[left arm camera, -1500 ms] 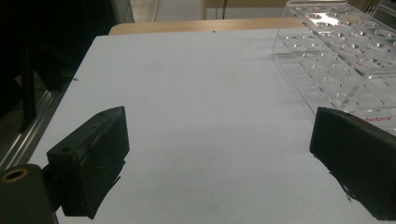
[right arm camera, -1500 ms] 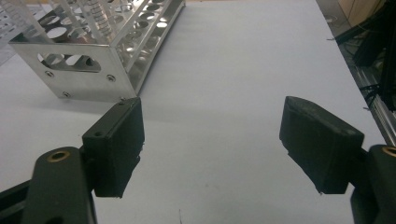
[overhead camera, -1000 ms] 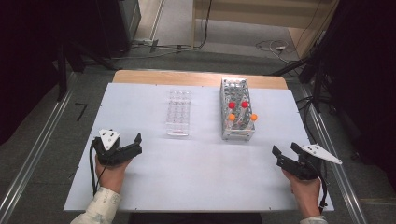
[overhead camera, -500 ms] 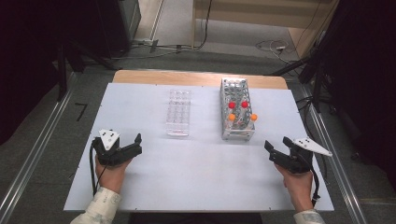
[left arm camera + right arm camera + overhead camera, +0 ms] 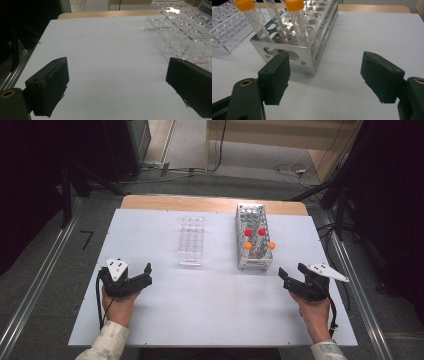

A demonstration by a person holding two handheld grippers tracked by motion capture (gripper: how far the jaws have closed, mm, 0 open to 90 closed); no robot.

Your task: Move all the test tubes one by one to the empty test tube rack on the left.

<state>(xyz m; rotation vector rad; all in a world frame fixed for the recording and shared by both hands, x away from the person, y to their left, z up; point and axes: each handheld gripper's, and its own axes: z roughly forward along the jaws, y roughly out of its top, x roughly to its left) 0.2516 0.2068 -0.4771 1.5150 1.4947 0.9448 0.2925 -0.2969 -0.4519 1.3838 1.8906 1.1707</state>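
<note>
L claw sits low over the worktop at near left, jaws wide apart, nothing btwn them. In the left gripper view its pads frame bare white surface, w/ the clear rack just ahead to one side, wells empty.

Mid-worktop: clear rack, then the metal rack beside it, apart. Metal rack holds the tubes: two red caps behind, two orange caps at the near end.

R claw at near right, also spread wide & empty, aimed at the metal rack's near end. Right gripper view: orange-cap tubes stand tilted in their holes, close ahead, rack corner near the left pad.

Risks, judging from here:
- tubes lean & sit close together, so a wide claw coming in could knock the neighbour or catch two.
- approach too low → pad hits rack corner, rack slides on the smooth worktop.
- grip on the cap only → tube may swing or slip on lift.
- L claw drifting fwd could nudge the light clear rack.
</note>
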